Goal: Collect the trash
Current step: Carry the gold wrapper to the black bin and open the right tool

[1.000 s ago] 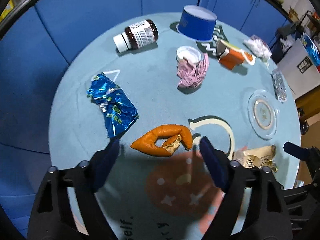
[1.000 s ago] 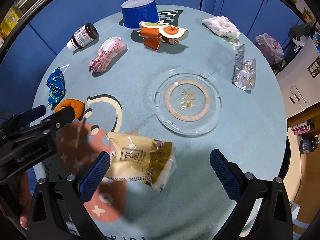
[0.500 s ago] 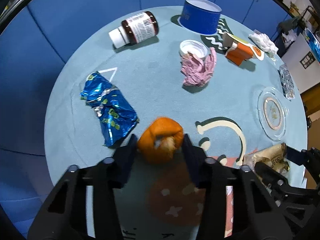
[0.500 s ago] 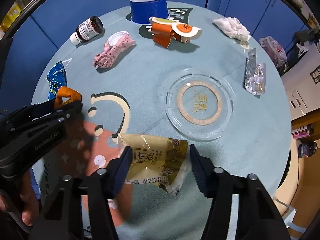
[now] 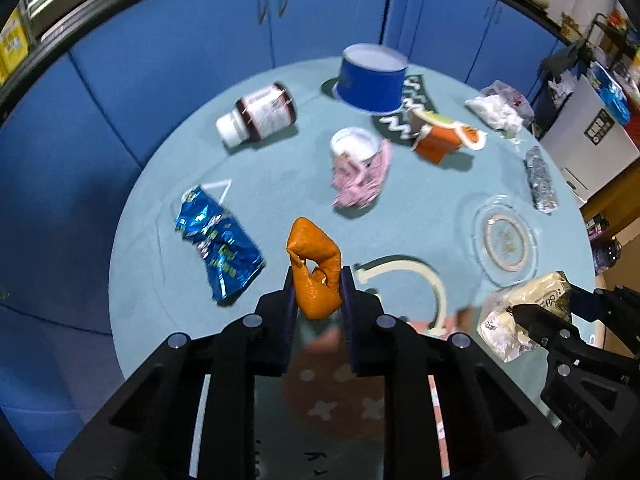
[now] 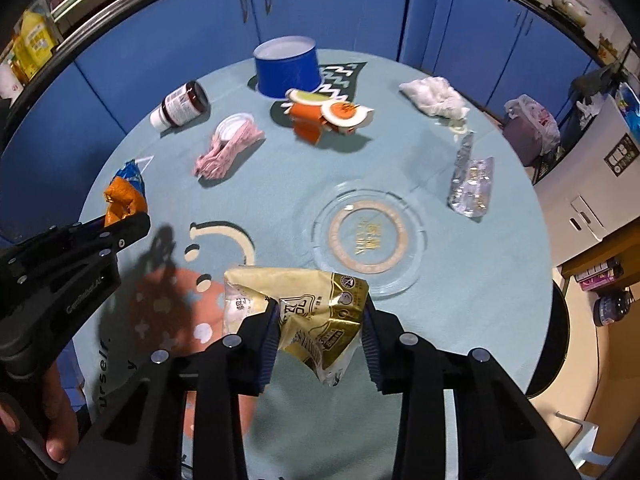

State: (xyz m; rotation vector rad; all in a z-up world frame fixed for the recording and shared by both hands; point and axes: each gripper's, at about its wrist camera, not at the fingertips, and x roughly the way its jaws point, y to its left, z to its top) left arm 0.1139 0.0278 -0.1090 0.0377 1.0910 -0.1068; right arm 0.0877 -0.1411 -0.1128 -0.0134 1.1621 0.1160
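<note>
Fingers of the left gripper (image 5: 316, 292) pinch the orange peel (image 5: 314, 268) from both sides; peel stands up between the pads, clear of the table (image 5: 280, 184). Right gripper (image 6: 318, 328) clamps a crumpled gold wrapper (image 6: 304, 308) the same way, wrapper bulging above and below the pads (also seen at far right of the left view, (image 5: 516, 316)).

Just past the peel, to its left: blue foil wrapper (image 5: 218, 244), flat on the cloth. Ahead of the gold wrapper: clear glass plate (image 6: 370, 240), nothing on it that I can make out. Right of the plate: a clear blister pack (image 6: 470, 184).

Mid-table: pink crumpled wrapper (image 5: 360, 180) touching a white lid (image 5: 354, 146). Beside it, an orange carton (image 5: 444, 138) on its side.

Far side: brown bottle (image 5: 260, 114) with white cap, lying down; blue tub (image 5: 372, 78), wider end on the table; white crumpled tissue (image 6: 432, 94) near the far right edge. Beyond the table, blue cabinets (image 6: 340, 8).
</note>
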